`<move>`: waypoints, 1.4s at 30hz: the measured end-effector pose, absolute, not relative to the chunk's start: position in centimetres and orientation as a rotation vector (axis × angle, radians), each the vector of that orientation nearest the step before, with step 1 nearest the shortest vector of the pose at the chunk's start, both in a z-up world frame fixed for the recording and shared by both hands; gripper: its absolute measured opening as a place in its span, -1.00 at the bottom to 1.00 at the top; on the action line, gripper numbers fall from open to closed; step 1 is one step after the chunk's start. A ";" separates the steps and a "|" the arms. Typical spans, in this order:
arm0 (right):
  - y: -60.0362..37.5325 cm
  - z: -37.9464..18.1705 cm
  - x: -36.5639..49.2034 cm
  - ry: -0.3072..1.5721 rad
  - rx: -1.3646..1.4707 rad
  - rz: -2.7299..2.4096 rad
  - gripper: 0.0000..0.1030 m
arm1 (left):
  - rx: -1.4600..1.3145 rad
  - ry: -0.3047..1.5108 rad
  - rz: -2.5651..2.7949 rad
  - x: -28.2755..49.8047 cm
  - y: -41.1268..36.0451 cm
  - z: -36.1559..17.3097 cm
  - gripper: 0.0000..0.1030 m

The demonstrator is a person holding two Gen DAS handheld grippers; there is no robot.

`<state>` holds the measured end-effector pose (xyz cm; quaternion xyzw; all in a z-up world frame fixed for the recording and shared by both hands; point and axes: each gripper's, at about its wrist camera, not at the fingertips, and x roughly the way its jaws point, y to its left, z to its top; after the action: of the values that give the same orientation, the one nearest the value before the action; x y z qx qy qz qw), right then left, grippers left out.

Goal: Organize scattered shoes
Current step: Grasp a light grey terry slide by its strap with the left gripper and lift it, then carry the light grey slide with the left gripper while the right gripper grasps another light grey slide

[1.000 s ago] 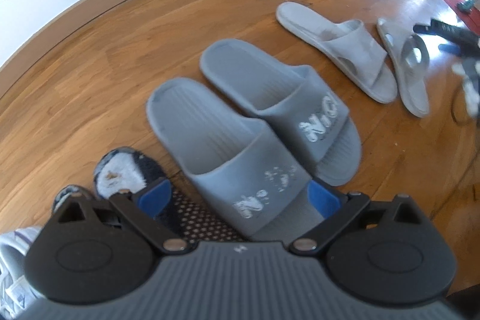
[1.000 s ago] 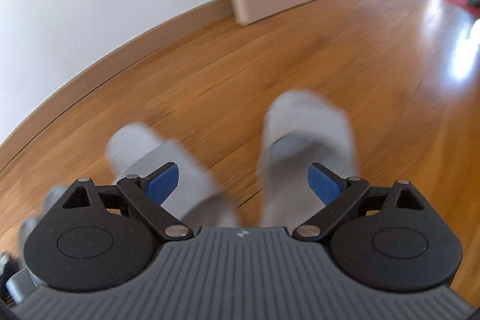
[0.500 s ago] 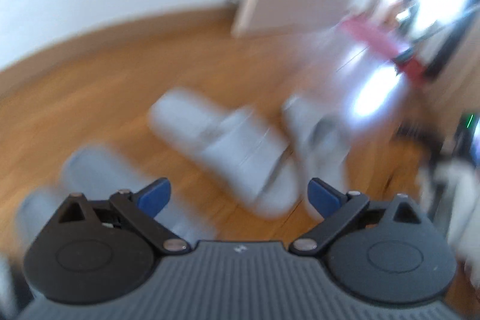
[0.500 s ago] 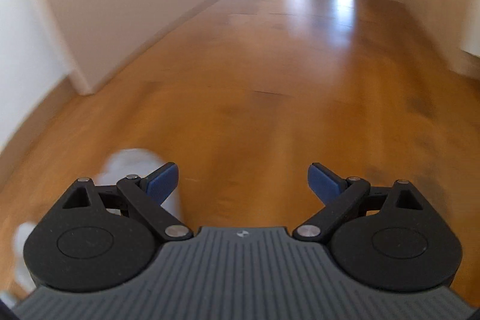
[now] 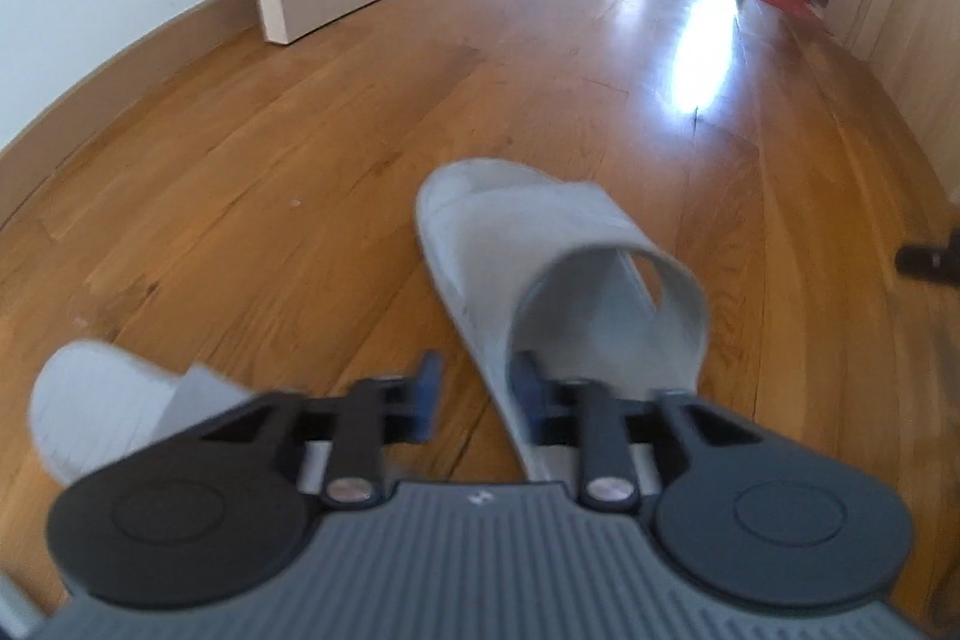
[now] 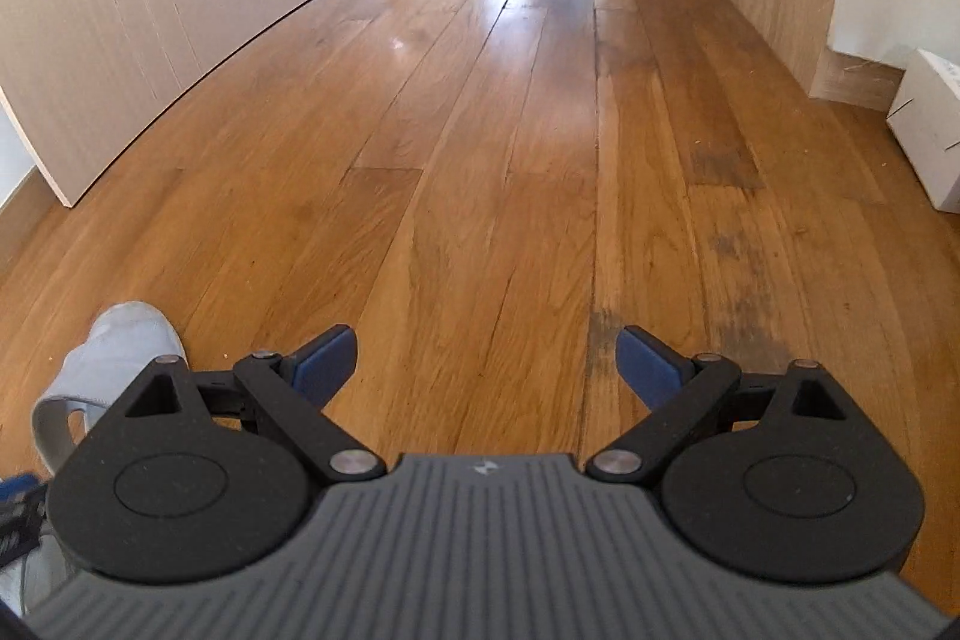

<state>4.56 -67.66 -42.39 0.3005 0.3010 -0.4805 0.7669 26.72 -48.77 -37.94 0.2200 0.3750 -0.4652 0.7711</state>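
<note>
Your left gripper [image 5: 474,388] has swung off the dark grey pair, and its jaws have just been closing on the side edge of a pale grey slipper [image 5: 558,268] lying on the wooden floor [image 5: 300,148], pinching it. Its mate [image 5: 114,412] sits just to the left, apart from it. Your right gripper [image 6: 486,364] is spread wide with nothing between its jaws, so this slipper looks ready to be lifted and lined up.
</note>
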 end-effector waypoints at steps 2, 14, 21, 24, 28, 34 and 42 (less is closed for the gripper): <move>-67.8 -42.9 4.4 0.661 0.663 -1.026 0.83 | 0.488 0.794 -1.061 26.6 -48.4 -37.5 -0.87; -68.1 -44.6 5.0 0.707 0.687 -0.988 0.83 | 0.410 0.595 -1.331 24.1 -41.9 -29.6 -0.93; -67.2 -45.0 5.5 0.733 0.678 -0.927 0.83 | 0.519 0.660 -1.393 28.1 -35.0 -25.1 -0.94; -65.8 -44.1 7.3 0.727 0.645 -0.832 0.83 | 0.657 0.735 -1.435 31.2 -32.0 -26.4 -0.94; -63.1 -41.7 11.2 0.709 0.582 -0.594 0.84 | 0.657 0.967 -1.431 35.4 -30.1 -29.5 -0.88; -58.1 -36.8 20.7 0.701 0.514 -0.135 0.84 | 0.459 1.105 -1.336 37.0 -29.0 -31.0 0.12; -52.4 -36.1 31.1 0.881 0.262 0.088 0.72 | 0.333 1.007 -1.092 34.1 -23.3 -25.9 0.44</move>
<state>31.07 -52.45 -36.09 0.1262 0.4248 0.0426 0.8954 34.06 -23.27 -25.93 0.1511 0.4562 -0.4949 0.7240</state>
